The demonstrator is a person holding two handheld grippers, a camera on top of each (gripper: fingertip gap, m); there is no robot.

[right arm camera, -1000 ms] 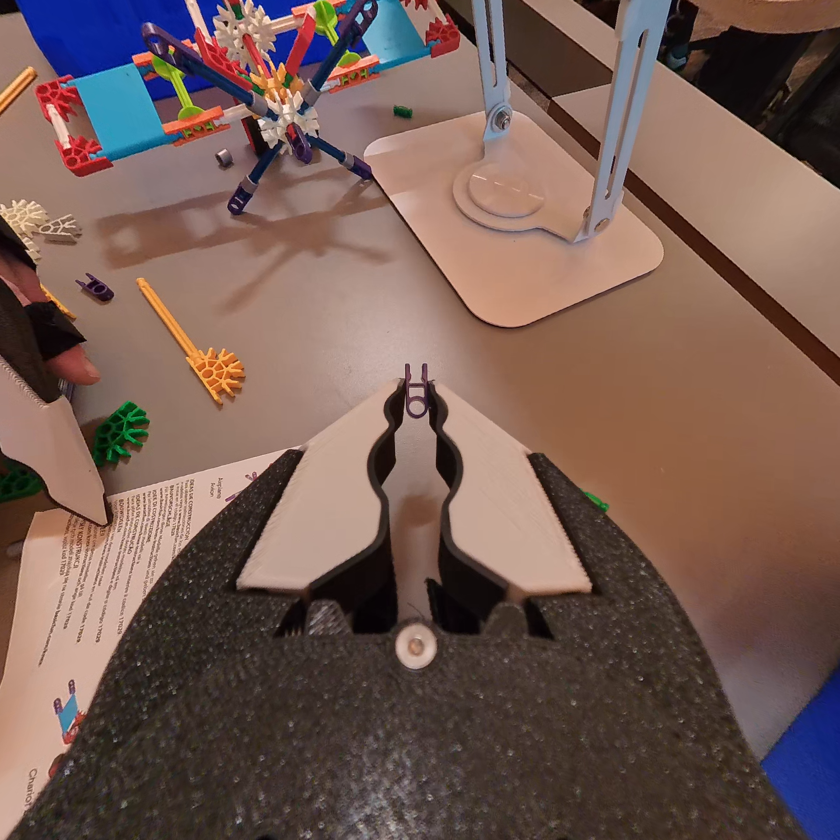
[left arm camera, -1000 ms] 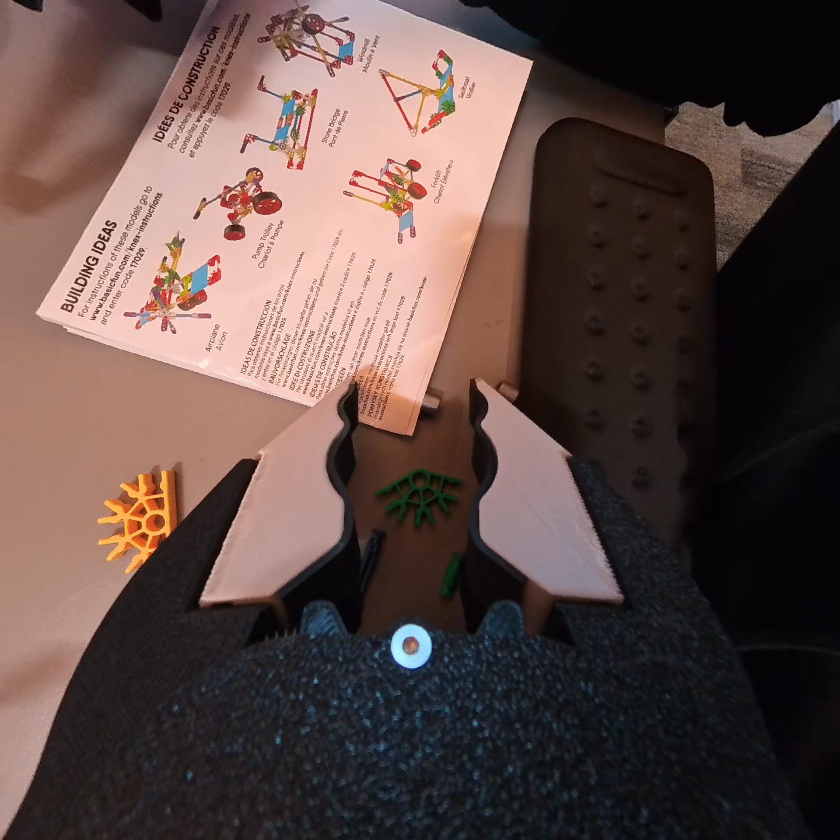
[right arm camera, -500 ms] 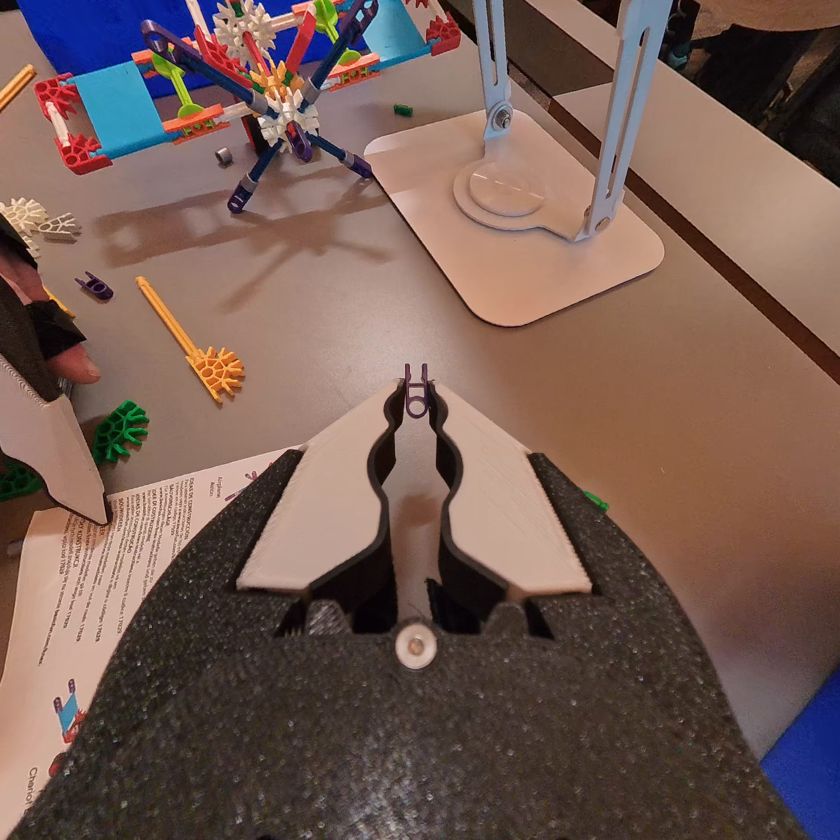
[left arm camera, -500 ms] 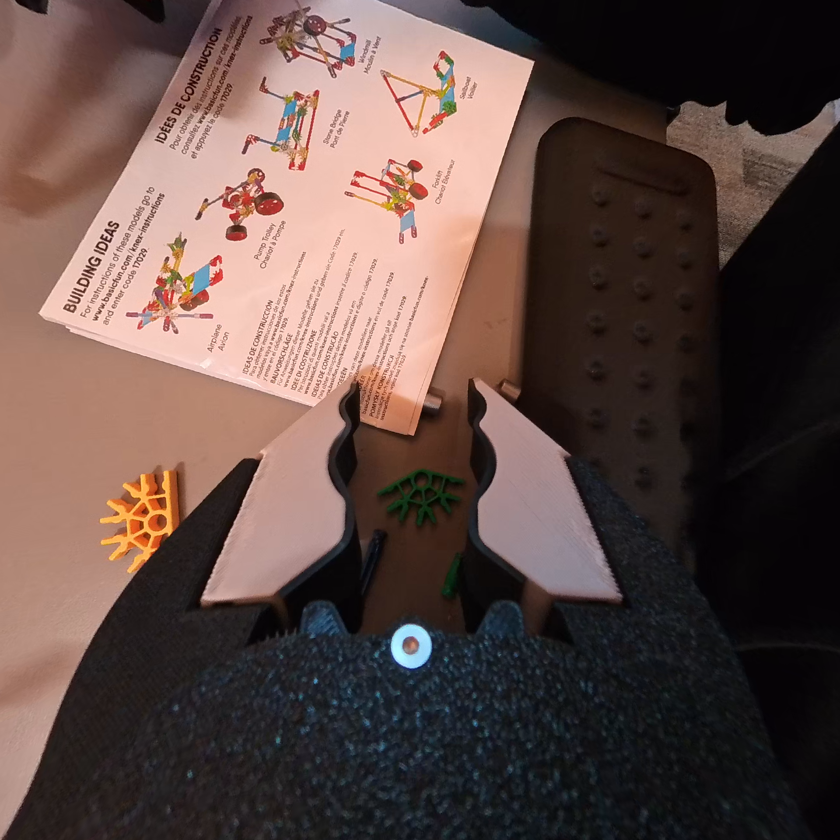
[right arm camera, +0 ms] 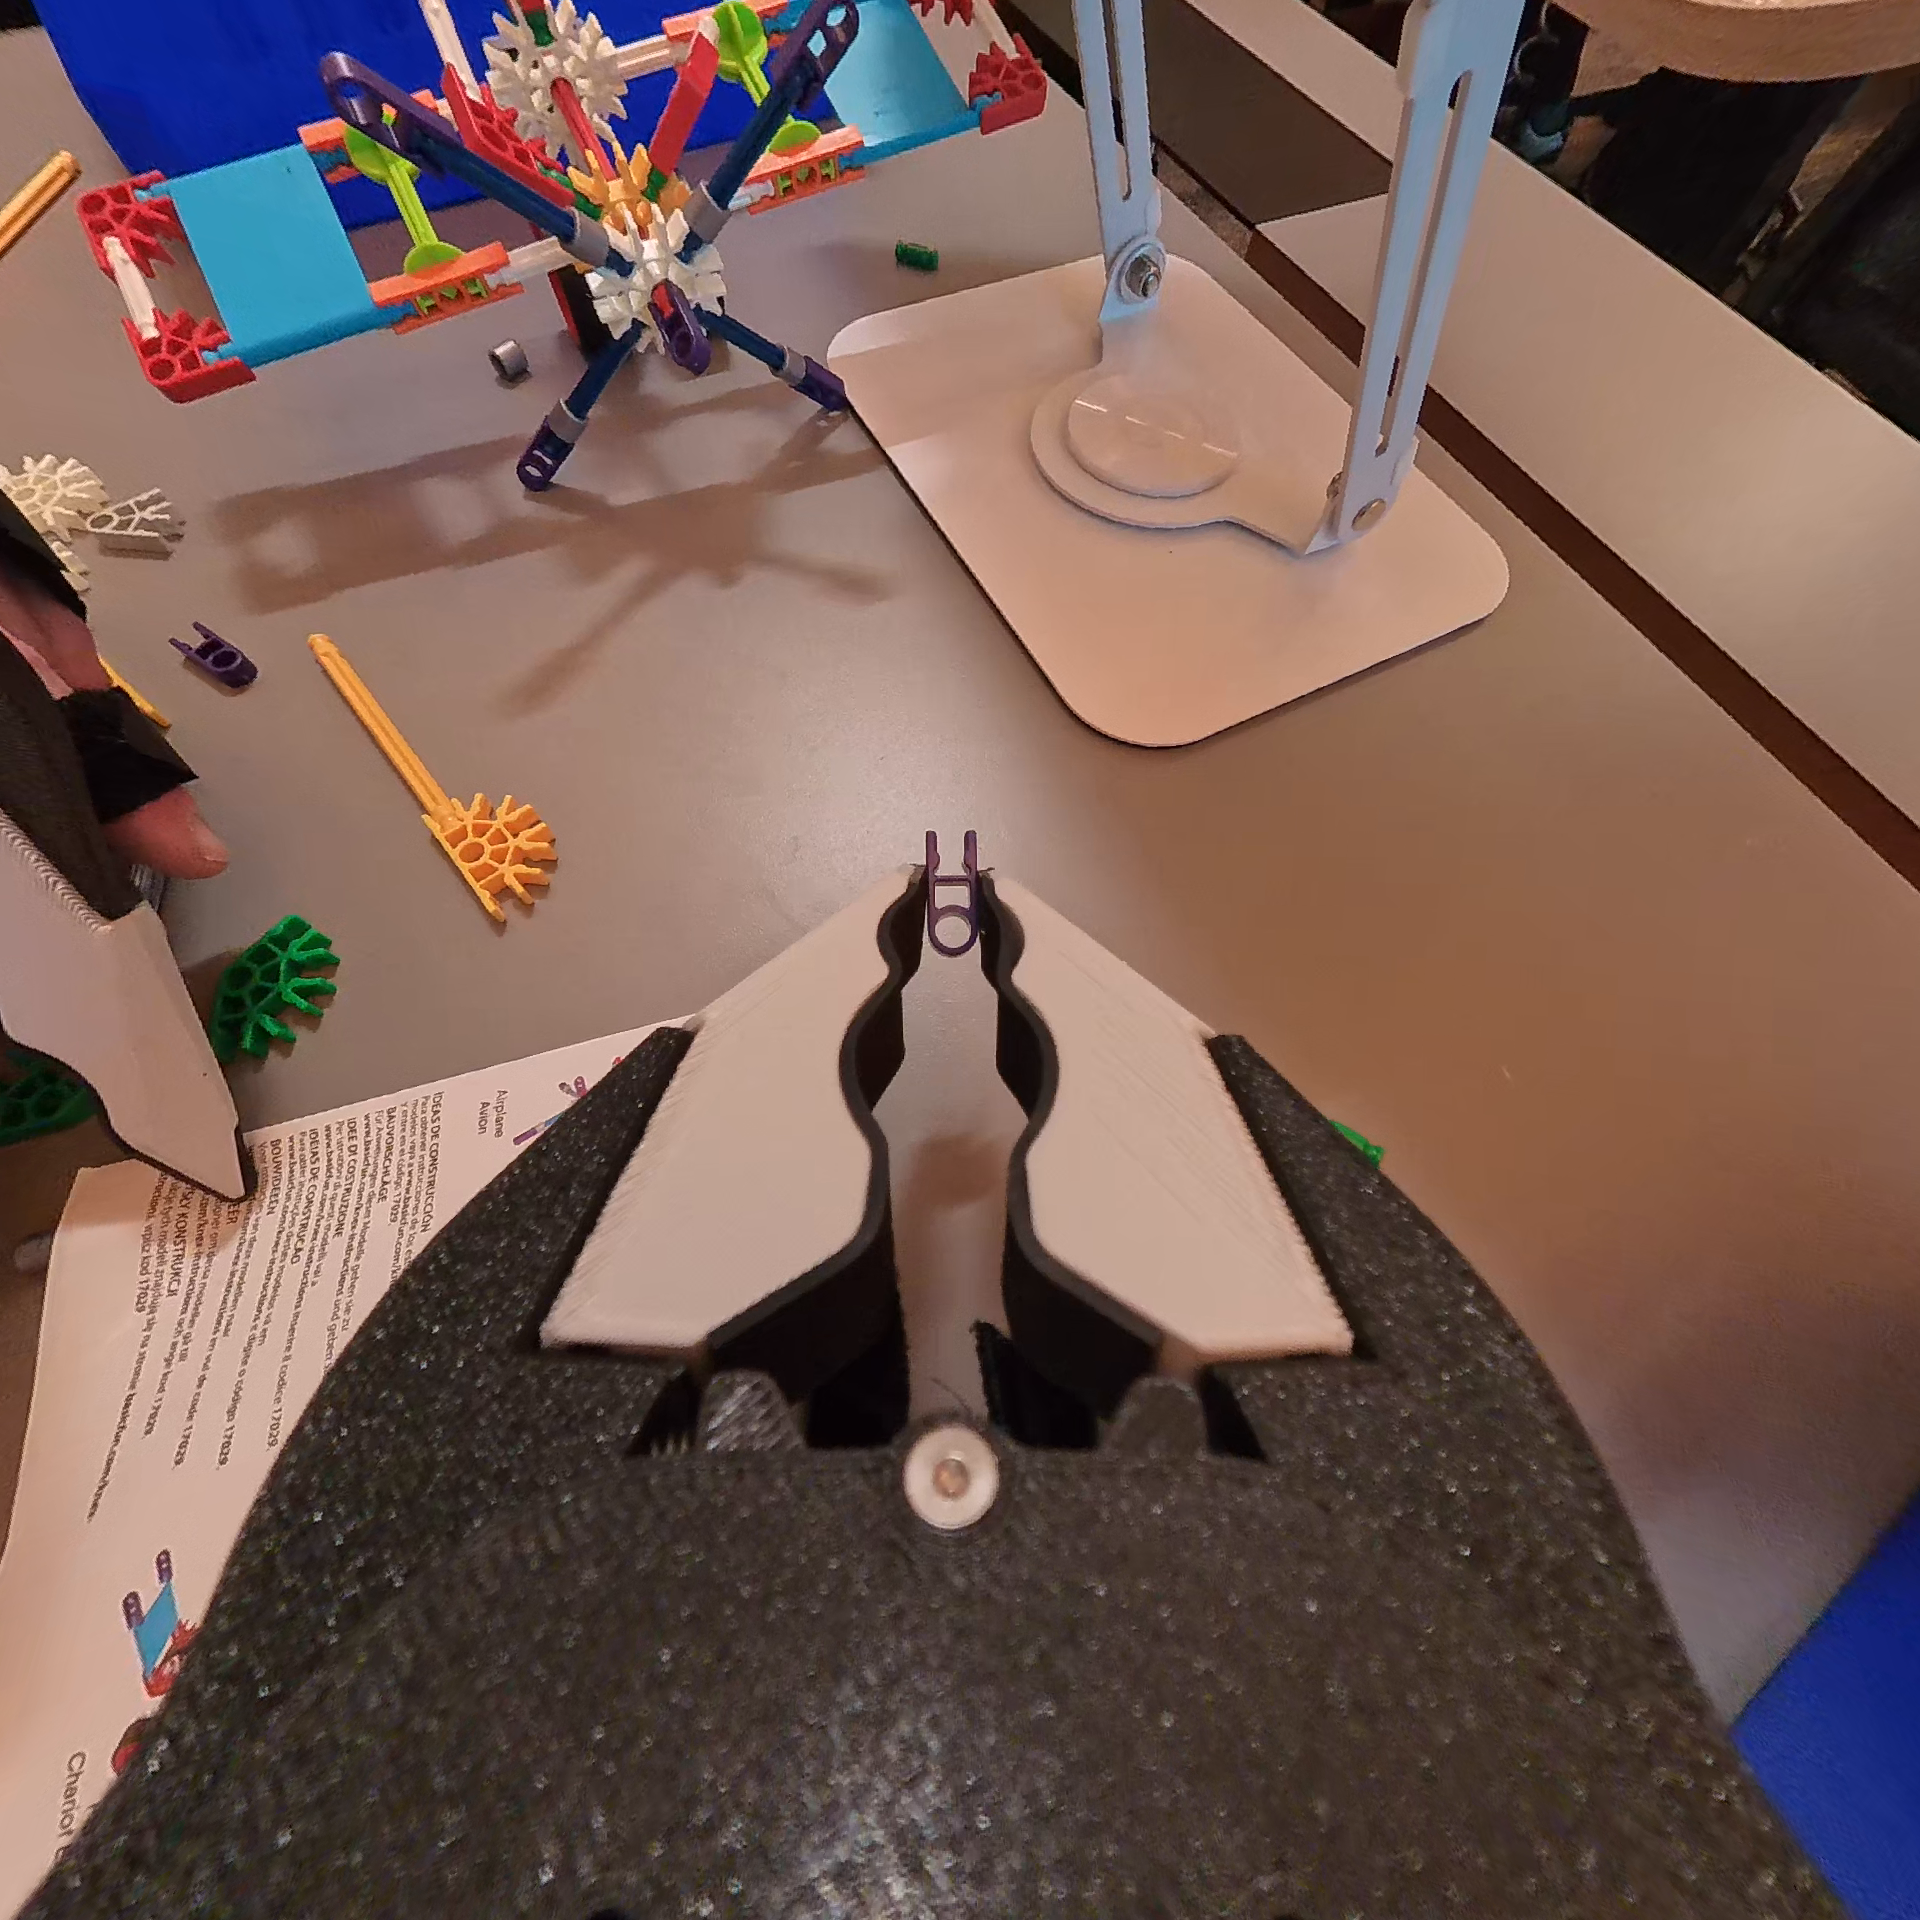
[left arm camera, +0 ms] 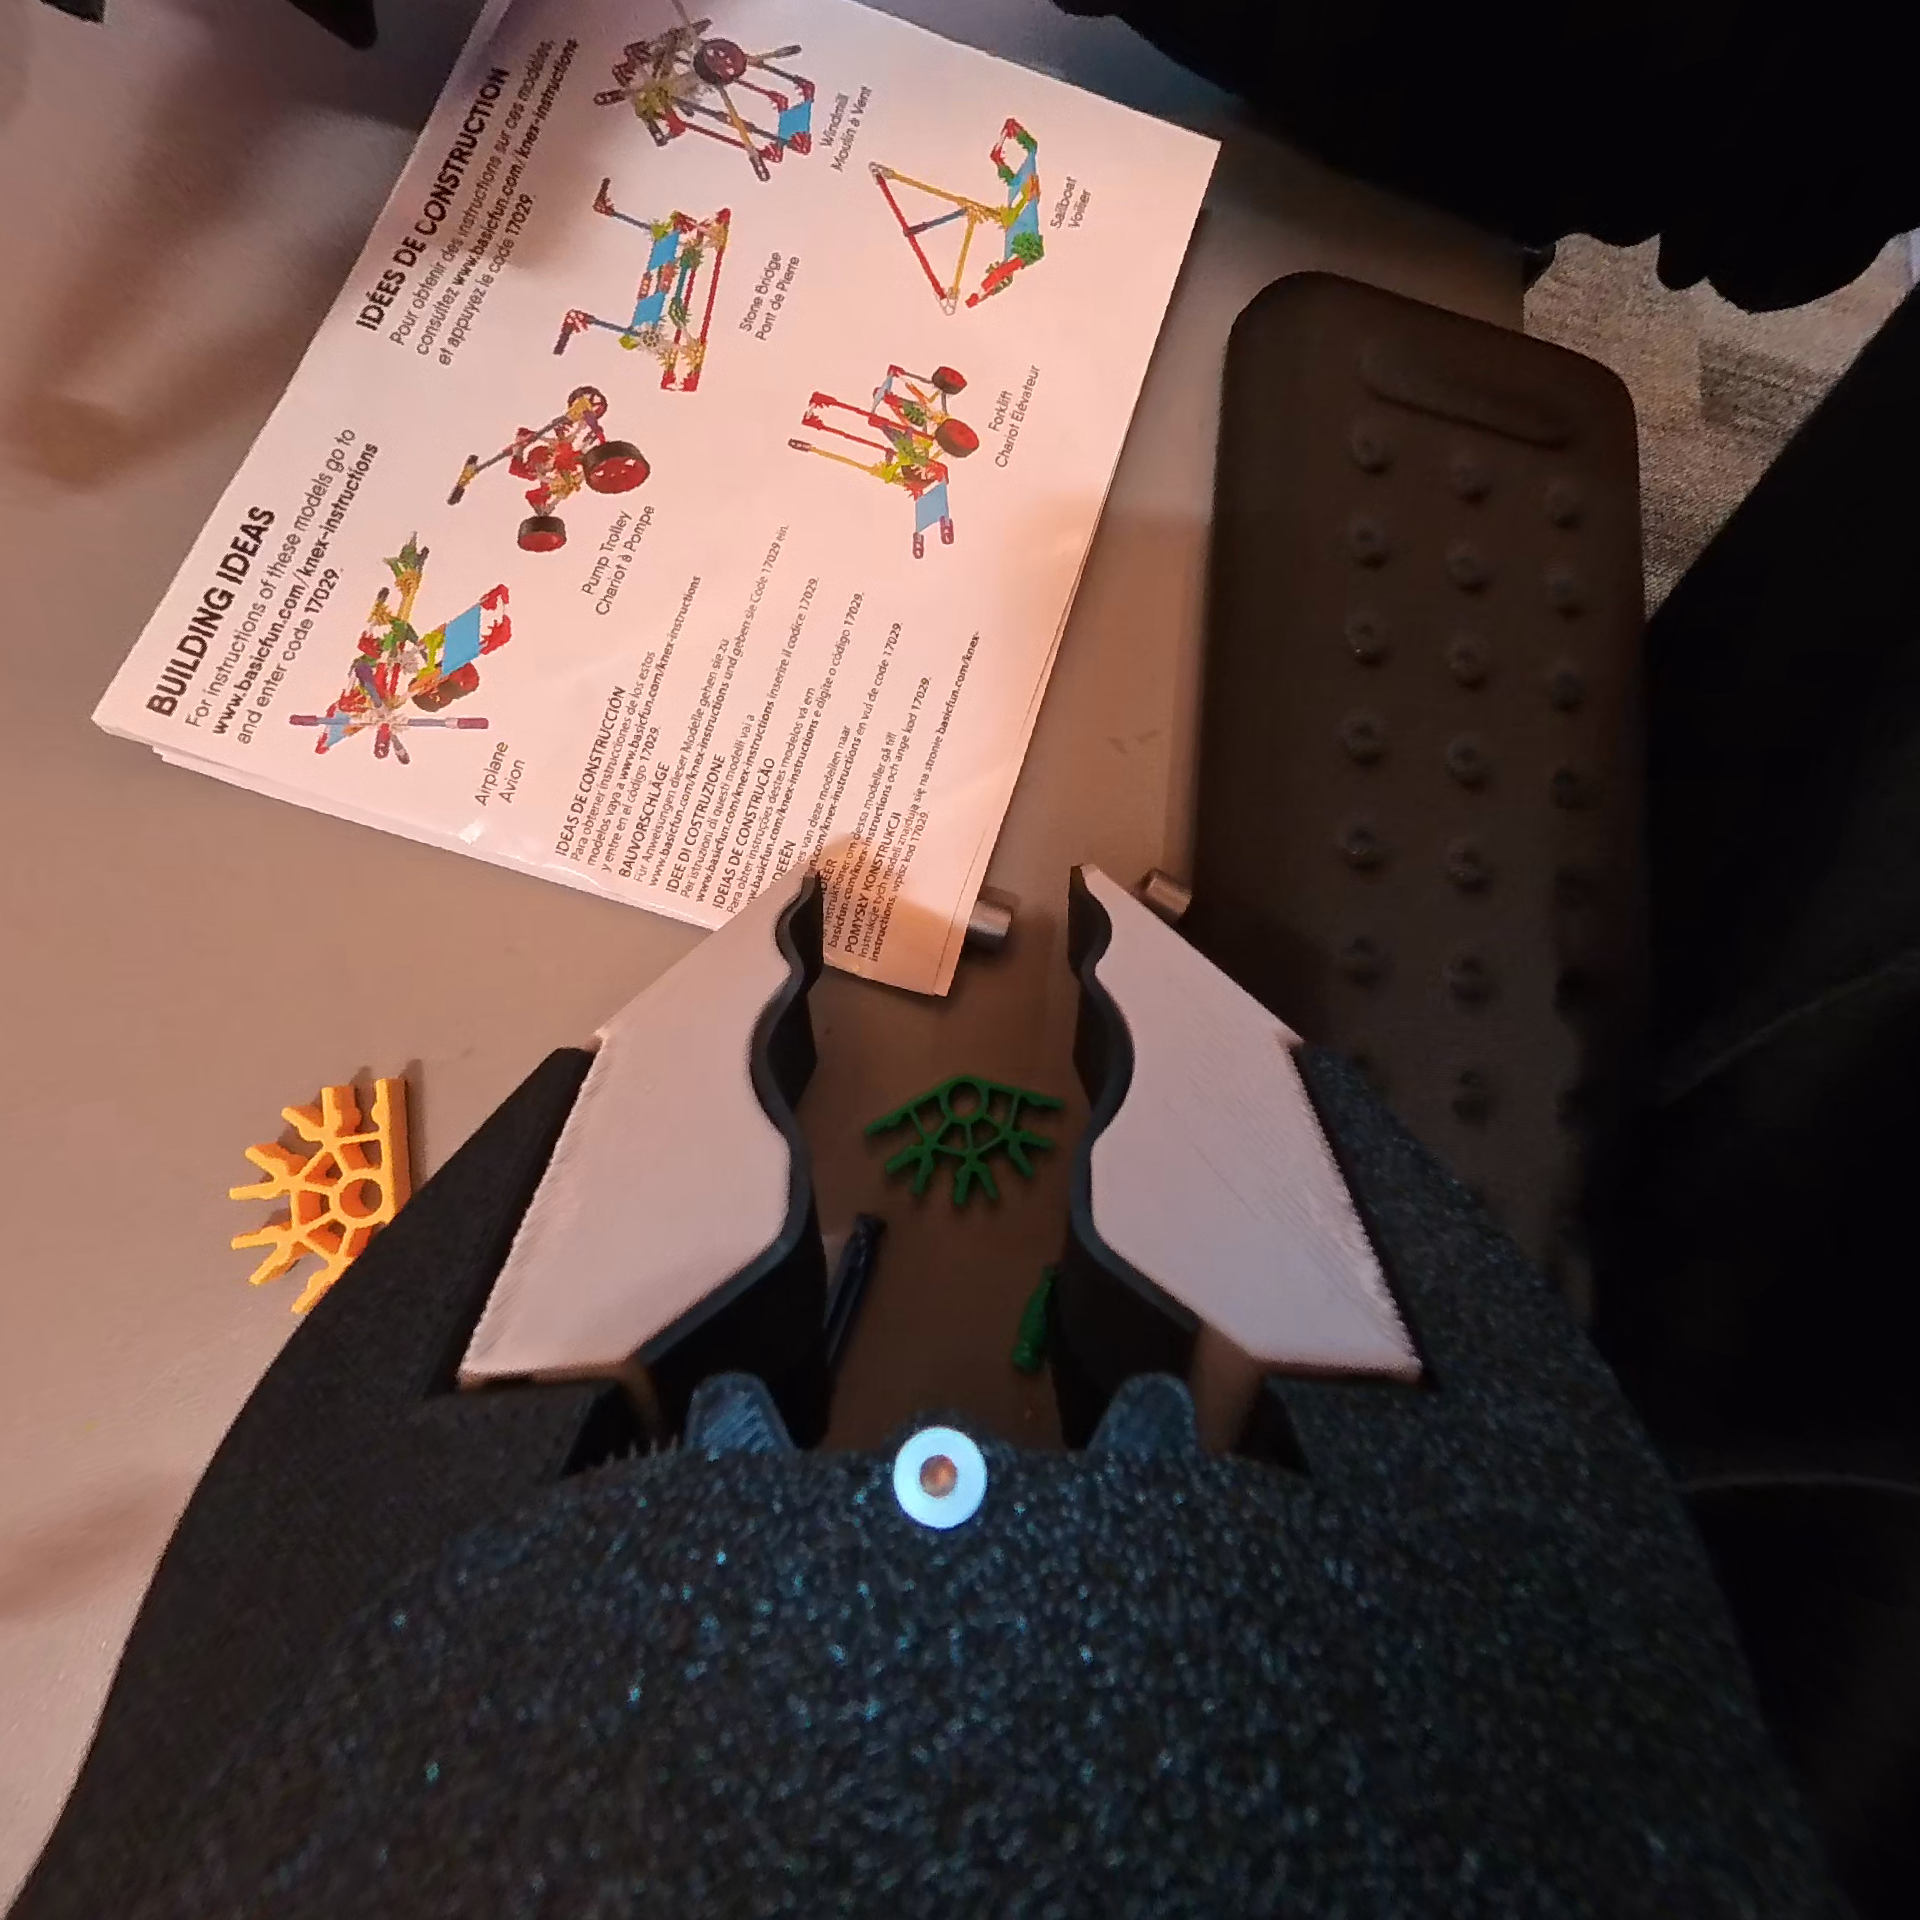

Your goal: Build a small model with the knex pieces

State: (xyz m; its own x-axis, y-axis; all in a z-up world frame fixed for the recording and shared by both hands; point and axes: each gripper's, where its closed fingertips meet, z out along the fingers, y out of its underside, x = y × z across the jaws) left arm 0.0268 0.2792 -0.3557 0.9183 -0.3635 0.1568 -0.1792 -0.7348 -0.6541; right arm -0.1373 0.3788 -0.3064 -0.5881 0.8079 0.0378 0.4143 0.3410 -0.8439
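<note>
My right gripper (right arm camera: 951, 883) pinches a small purple clip (right arm camera: 952, 906) at its tips; my left gripper (left arm camera: 940, 899) hangs wide open, empty, over a green connector (left arm camera: 964, 1135) beside the instruction sheet (left arm camera: 665, 468).

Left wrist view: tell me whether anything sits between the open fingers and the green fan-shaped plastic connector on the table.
Nothing visible does. The green fan-shaped plastic connector lies flat on the grey table in the gap behind the left gripper tips, touching neither finger.

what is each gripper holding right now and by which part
Right gripper: small purple plastic clip connector, pinched at its ring end by the fingertips. Left gripper: open, holding nothing.
</note>
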